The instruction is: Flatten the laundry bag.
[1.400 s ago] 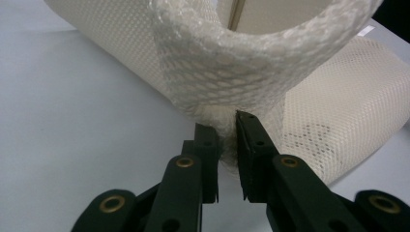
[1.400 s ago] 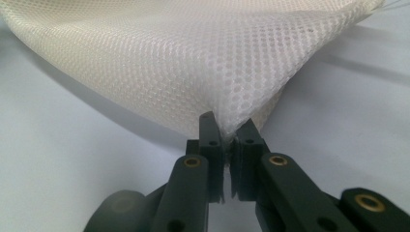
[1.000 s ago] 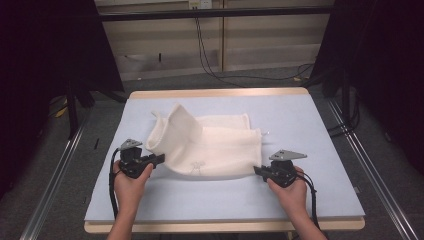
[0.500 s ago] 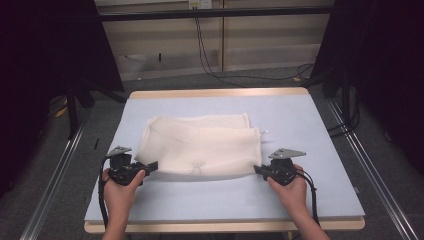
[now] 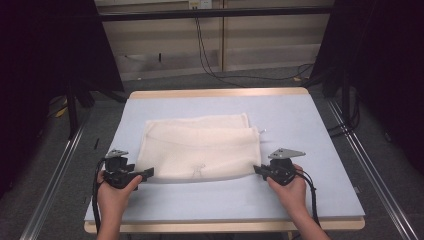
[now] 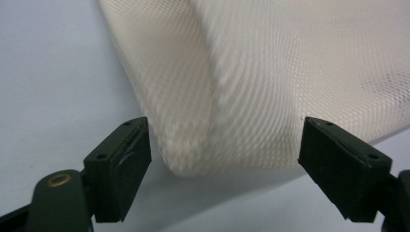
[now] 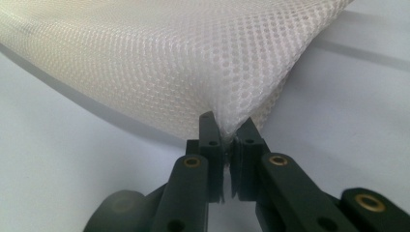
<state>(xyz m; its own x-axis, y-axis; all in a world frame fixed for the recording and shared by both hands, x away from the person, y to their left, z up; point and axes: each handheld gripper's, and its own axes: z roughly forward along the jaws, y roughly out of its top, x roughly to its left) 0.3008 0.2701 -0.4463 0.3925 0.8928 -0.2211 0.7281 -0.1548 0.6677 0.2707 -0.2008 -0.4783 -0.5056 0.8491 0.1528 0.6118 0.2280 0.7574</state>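
A cream mesh bag (image 5: 200, 147) lies folded flat on the pale blue table top (image 5: 300, 120). My left gripper (image 5: 147, 173) rests at the bag's near left corner. Its jaws have just been opening and now stand wide apart. In the left gripper view the bag's rounded corner (image 6: 212, 145) lies between the pads (image 6: 126, 159) without touching them. At the near right corner my right gripper (image 5: 257, 170) is shut on the mesh bag (image 7: 159, 63). In the right gripper view its fingertips (image 7: 211, 130) pinch the fabric corner into a peak.
The wooden table edge (image 5: 225, 226) runs along the front, close to both hands. Metal rails (image 5: 55, 175) flank the table on the grey floor. Black cables (image 5: 210, 55) hang at the back wall. Dark curtains stand at both sides.
The raised left part of the bag has come down and now lies flat. My left gripper moved leftward and toward the near edge and let go of the corner. My right gripper stayed put.
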